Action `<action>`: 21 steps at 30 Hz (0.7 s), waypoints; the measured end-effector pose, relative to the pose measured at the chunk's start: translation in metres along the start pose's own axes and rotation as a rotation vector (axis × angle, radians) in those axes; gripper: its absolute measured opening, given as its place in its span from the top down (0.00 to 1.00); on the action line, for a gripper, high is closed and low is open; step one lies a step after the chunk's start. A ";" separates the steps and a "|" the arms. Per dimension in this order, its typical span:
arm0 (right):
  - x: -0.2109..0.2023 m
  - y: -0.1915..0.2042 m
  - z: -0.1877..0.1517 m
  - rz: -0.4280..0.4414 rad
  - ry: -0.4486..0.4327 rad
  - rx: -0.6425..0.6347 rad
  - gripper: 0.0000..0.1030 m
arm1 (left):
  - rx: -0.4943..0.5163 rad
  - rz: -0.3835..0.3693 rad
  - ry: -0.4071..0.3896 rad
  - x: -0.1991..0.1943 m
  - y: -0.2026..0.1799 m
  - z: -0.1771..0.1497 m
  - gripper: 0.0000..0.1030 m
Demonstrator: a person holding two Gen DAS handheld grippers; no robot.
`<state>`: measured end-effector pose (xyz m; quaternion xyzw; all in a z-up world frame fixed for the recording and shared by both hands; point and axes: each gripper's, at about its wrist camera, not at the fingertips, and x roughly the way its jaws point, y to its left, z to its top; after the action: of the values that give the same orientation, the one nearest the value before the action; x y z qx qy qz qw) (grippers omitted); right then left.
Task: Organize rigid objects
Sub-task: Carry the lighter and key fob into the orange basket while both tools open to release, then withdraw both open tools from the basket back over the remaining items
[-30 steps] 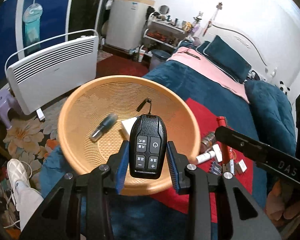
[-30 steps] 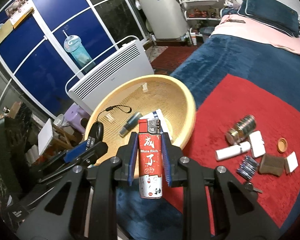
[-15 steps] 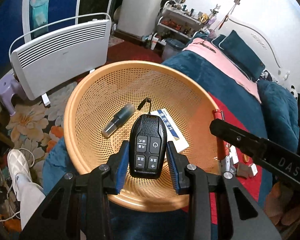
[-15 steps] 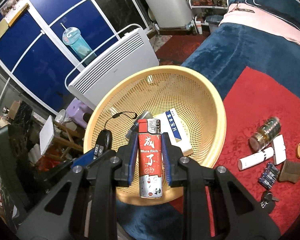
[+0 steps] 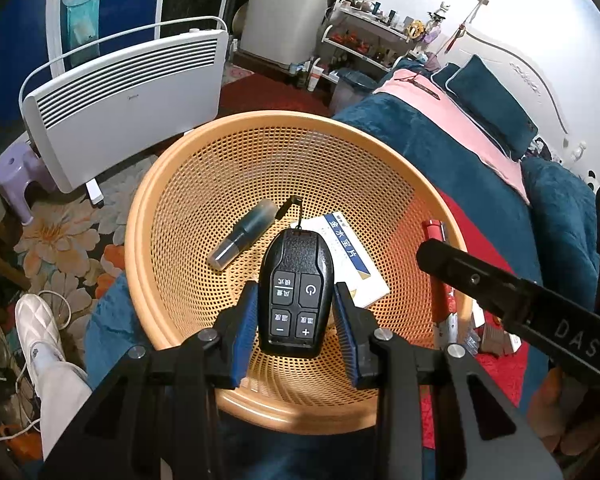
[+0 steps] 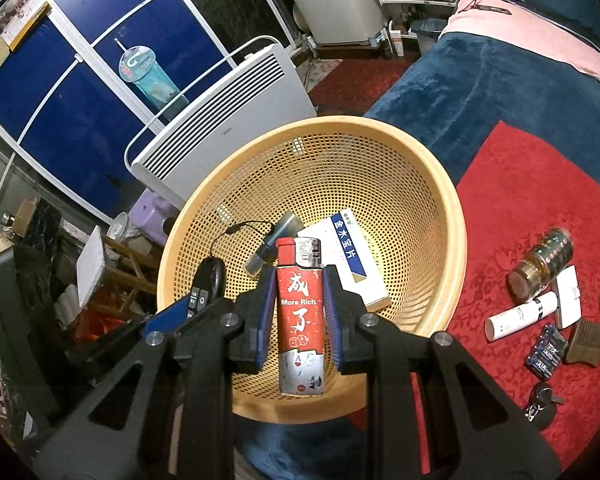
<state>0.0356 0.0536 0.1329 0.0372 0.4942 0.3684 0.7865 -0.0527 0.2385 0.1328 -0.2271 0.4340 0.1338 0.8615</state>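
My left gripper point(image 5: 295, 312) is shut on a black remote key fob point(image 5: 296, 294) with four buttons, held above the inside of an orange mesh basket point(image 5: 172, 216). My right gripper point(image 6: 297, 300) is shut on a red lighter point(image 6: 299, 316) with white characters, also over the basket point(image 6: 440, 208). On the basket floor lie a dark grey tube point(image 5: 244, 236) and a white and blue box point(image 5: 346, 258). In the right wrist view the left gripper with the fob point(image 6: 208, 280) reaches in from the left; in the left wrist view the right gripper's finger point(image 5: 512, 292) crosses at the right.
The basket sits on a blue bedspread by a red mat point(image 6: 512, 208). On the mat lie a jar point(image 6: 540, 260), a white tube point(image 6: 520, 316), batteries point(image 6: 544, 352), a comb point(image 6: 588, 340) and a car key point(image 6: 542, 404). A white heater point(image 5: 120, 96) stands behind. A person's leg and white shoe point(image 5: 36, 328) are at the lower left.
Both grippers have moved forward and down over the basket, which now fills more of each view. The fob and the lighter stay gripped. Between half a second ago and now little shifts.
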 end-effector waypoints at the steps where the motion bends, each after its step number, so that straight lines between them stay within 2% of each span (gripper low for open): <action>1: -0.001 0.000 0.000 0.014 -0.001 0.004 0.74 | 0.001 0.004 -0.003 -0.001 -0.001 0.001 0.62; 2: -0.002 -0.001 0.001 0.024 -0.009 0.013 0.74 | 0.002 0.009 -0.008 -0.003 -0.001 0.001 0.49; 3: -0.003 -0.001 0.001 0.029 -0.012 0.022 0.73 | -0.001 0.009 -0.014 -0.005 -0.001 0.001 0.31; 5: -0.006 -0.003 0.001 0.030 -0.014 0.038 0.64 | -0.027 -0.001 -0.034 -0.012 0.002 0.000 0.17; 7: -0.010 -0.006 0.001 0.030 -0.024 0.057 0.45 | -0.045 -0.011 -0.046 -0.018 0.005 0.000 0.11; 8: -0.013 -0.007 0.000 0.032 -0.033 0.064 0.40 | -0.048 -0.004 -0.050 -0.021 0.005 0.000 0.06; 9: -0.015 -0.008 0.000 0.032 -0.039 0.068 0.27 | -0.047 0.005 -0.052 -0.023 0.006 0.000 0.01; 10: -0.018 -0.008 0.000 0.031 -0.047 0.073 0.16 | -0.045 0.019 -0.055 -0.026 0.006 0.000 0.01; 13: -0.024 -0.008 0.000 0.023 -0.053 0.074 0.03 | -0.031 0.076 -0.055 -0.030 0.006 -0.002 0.01; 15: -0.025 -0.006 -0.001 0.005 -0.044 0.059 0.02 | -0.024 0.110 -0.048 -0.031 0.005 -0.005 0.01; 21: -0.025 -0.002 -0.009 -0.067 -0.002 0.012 0.00 | -0.022 0.146 -0.028 -0.032 0.009 -0.013 0.01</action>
<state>0.0238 0.0339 0.1463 0.0258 0.4968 0.3387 0.7986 -0.0841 0.2386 0.1499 -0.2023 0.4360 0.2042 0.8528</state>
